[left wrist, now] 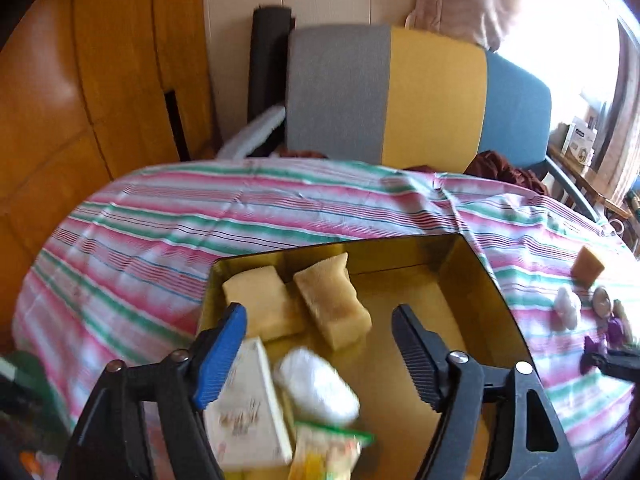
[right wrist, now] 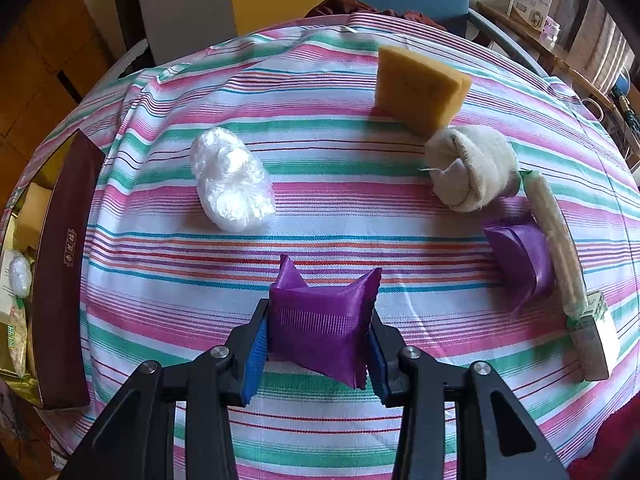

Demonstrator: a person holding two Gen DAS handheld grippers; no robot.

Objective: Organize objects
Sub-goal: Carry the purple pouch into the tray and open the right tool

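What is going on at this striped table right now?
A person holding tongs in each hand is sorting small items into a gold-lined box. The right tongs grip a purple pouch on the striped cloth. The left tongs stand open above the box, which already holds two sponges, a white bundle and packets. Another sponge, a plastic wad and a sock wait outside.

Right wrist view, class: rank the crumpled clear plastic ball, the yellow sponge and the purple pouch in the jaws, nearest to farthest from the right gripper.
1. Purple pouch: clamped in the right gripper.
2. Plastic ball: mid-cloth, ahead and left.
3. Yellow sponge: far side, ahead and right.
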